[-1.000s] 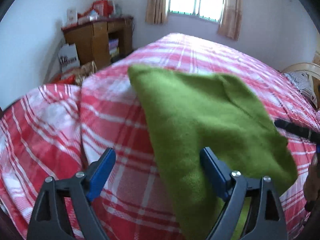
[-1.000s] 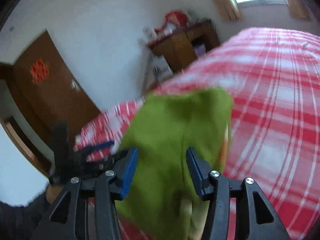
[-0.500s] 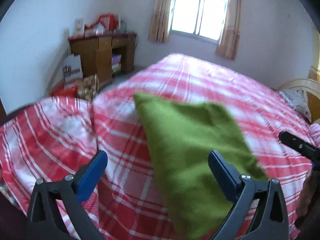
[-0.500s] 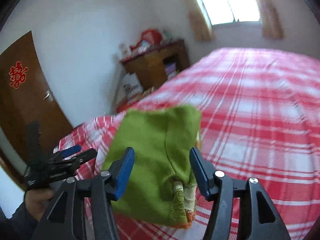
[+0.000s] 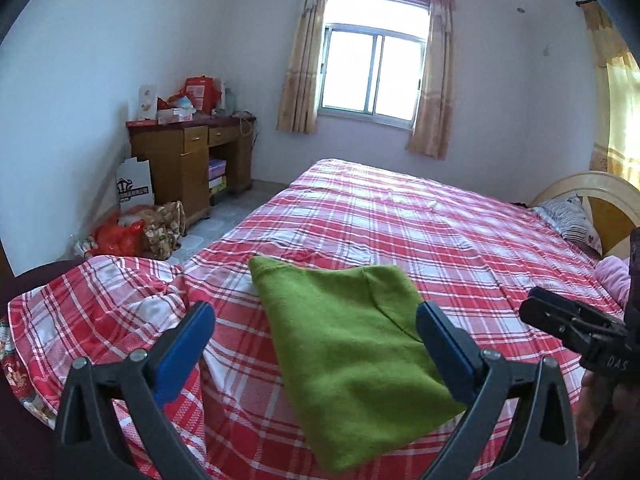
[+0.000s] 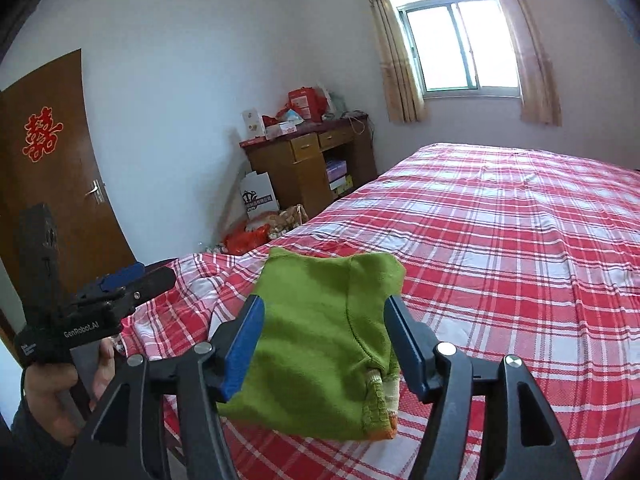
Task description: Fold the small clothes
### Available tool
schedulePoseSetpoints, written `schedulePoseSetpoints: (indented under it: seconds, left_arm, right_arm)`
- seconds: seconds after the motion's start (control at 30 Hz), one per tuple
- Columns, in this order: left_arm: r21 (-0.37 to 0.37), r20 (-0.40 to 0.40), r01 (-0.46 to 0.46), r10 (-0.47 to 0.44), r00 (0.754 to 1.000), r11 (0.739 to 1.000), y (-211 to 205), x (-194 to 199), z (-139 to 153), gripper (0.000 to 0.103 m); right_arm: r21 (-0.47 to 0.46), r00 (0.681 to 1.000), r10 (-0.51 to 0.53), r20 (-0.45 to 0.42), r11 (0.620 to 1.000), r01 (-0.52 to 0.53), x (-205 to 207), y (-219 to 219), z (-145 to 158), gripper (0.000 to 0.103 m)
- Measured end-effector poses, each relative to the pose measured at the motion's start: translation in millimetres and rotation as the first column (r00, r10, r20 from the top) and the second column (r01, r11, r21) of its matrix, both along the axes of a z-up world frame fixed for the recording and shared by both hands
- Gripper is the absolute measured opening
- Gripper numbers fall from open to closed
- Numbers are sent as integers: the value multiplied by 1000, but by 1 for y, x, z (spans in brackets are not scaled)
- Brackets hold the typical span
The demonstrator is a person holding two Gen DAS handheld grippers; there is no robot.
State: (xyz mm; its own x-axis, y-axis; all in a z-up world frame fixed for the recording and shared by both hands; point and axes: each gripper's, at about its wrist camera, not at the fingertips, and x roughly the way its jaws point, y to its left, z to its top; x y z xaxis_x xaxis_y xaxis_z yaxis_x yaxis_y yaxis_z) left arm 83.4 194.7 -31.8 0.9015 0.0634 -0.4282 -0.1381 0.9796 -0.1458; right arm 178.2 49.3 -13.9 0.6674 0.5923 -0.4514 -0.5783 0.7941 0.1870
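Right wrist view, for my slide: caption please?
Folded green garment lying on red plaid bedsheet, framed by the opening right hand-held gripper.

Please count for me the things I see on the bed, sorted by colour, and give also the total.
Green: 1, the folded green garment near the bed's foot.
Pink: 1, a pink cloth at the right edge, partly hidden.
Striped white: 1, the pillow by the headboard.
Total: 3, all lying on the red plaid bedspread.
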Motion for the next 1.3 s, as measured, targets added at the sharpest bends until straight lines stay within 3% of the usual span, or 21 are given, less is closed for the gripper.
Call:
schedulePoseSetpoints:
  seconds: [1.3]
  left_arm:
    - [4,-2,7,-7,1000,1000,-6,0,-2,103]
  right_arm:
    - [14,1000,5,-13,1000,-5,-11,-5,-4,64]
